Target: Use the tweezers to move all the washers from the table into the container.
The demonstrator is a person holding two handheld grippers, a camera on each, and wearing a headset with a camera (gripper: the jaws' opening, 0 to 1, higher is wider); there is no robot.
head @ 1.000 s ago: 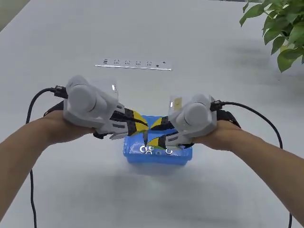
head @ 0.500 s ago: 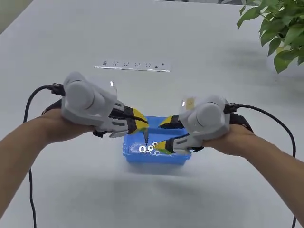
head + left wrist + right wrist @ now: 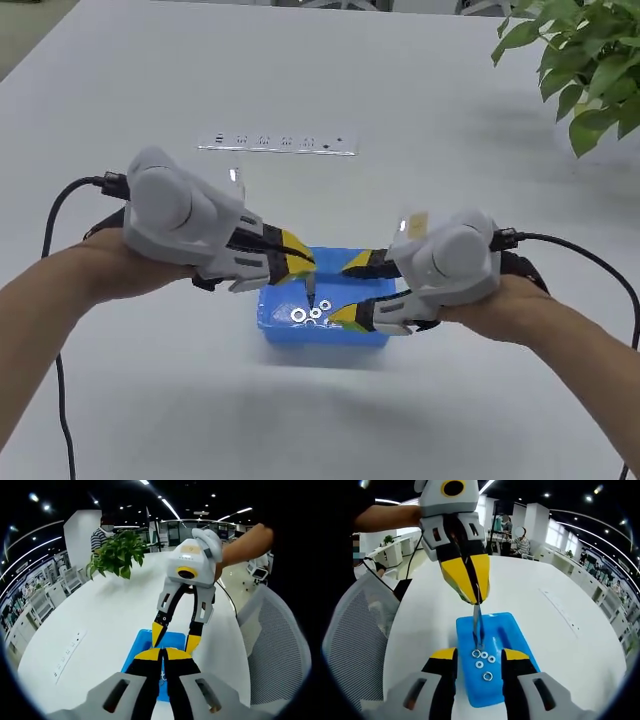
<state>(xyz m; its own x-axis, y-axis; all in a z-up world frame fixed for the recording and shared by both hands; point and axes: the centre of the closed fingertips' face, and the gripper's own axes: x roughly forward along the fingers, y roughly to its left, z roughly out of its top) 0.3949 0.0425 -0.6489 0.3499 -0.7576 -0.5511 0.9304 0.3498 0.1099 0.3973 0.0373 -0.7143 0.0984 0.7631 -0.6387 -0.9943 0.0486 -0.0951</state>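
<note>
Blue container (image 3: pixel 275 322) on the table (image 3: pixel 450 150) is loaded with the washers (image 3: pixel 315 316). Tweezers (image 3: pixel 308 288) are pinched by the left tongs (image 3: pixel 298 262), tips lowered into the container, presumably for a release. Right tongs (image 3: pixel 348 290) are held spread and empty at the container's edge.

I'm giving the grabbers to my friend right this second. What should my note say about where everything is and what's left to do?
Left gripper: shut on the tweezers, whose tips point down inside the blue container.
Right gripper: open, holding nothing, at the container.
Done: five washers lie in the container.
Left: lift the tweezers out, then look over the table for any stray washers.
</note>
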